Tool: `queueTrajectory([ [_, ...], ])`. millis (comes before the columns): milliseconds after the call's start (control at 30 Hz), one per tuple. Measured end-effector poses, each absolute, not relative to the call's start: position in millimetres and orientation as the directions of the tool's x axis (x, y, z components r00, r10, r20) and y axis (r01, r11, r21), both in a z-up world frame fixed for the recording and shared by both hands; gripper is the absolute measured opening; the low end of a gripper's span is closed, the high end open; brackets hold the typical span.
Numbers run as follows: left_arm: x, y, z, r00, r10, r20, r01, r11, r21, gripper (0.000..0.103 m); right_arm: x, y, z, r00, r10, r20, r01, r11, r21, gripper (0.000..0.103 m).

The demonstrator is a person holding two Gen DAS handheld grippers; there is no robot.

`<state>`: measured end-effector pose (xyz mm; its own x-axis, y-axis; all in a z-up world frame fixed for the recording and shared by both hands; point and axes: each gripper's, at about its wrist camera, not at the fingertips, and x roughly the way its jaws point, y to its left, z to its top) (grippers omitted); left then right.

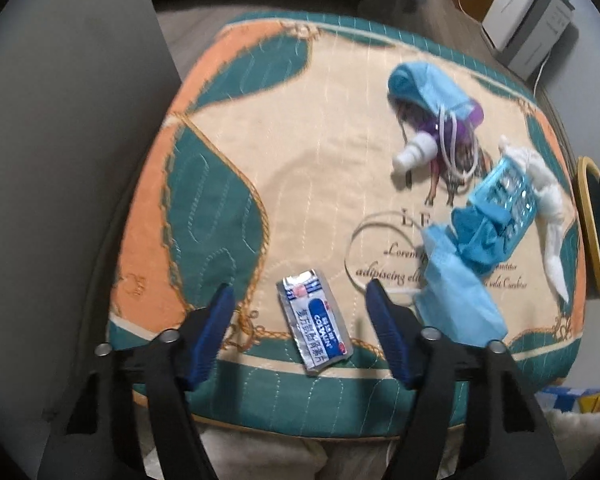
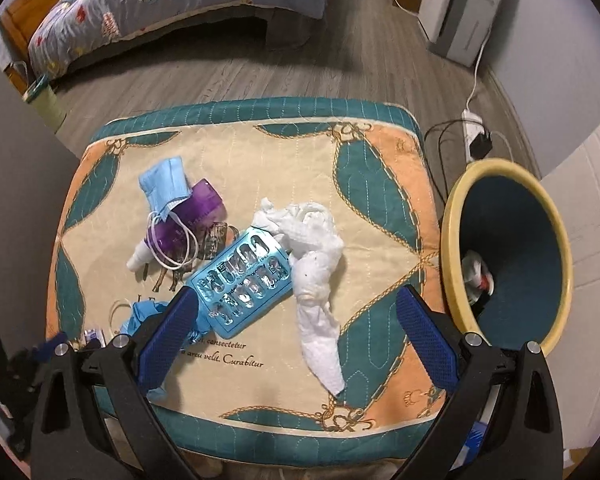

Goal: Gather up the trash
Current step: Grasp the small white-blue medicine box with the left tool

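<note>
The left gripper (image 1: 300, 292) is spread wide around the silver sachet (image 1: 314, 322), low in the frame's centre. It should descend straight and pinch its long edges. The right gripper (image 2: 296, 312), also spread, holds nothing; the bin (image 2: 452, 216) waits at right.

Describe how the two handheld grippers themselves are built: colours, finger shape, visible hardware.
Both the left gripper and the right gripper match: black plastic frames, each carrying two blunt fingers with ridged blue pads. Round silver pins sit at the linkage joints. No cables, markings or sleeves show.
</note>
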<state>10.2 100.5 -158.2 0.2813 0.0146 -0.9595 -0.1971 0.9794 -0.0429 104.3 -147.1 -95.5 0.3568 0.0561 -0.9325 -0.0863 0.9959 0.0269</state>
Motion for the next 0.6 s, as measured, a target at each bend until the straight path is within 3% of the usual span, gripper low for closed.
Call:
queueTrajectory([
  [67,11.1,97.9,-164.0,0.260,0.011,-0.966,-0.181,0.983,-0.038,0.057,106.8,-150.9,-98.0,0.349,0.051,-0.936,-0.070,0.997,0.029,0.097],
  [267,16.3,87.2,-178.0,0.226,0.021,-0.974,-0.107,0.994,-0.003,0.053,113.5,-157.6,-99.7,0.347,0.062,-0.936,-0.041,0.998,0.051,0.097],
  [400,19.0,82.6,-176.4,0.232,0.042,-0.972,-0.061,0.998,0.029,0.029,116.6,-160.0,-100.4,0.349,0.059,-0.935,-0.037,0.998,0.049,0.097],
  [600,23.3,70.5,-156.6,0.297,0.087,-0.951,0.002,0.996,0.092,0.024,120.5,-164.1,-101.1,0.348,0.067,-0.935,-0.025,0.998,0.063,0.097],
])
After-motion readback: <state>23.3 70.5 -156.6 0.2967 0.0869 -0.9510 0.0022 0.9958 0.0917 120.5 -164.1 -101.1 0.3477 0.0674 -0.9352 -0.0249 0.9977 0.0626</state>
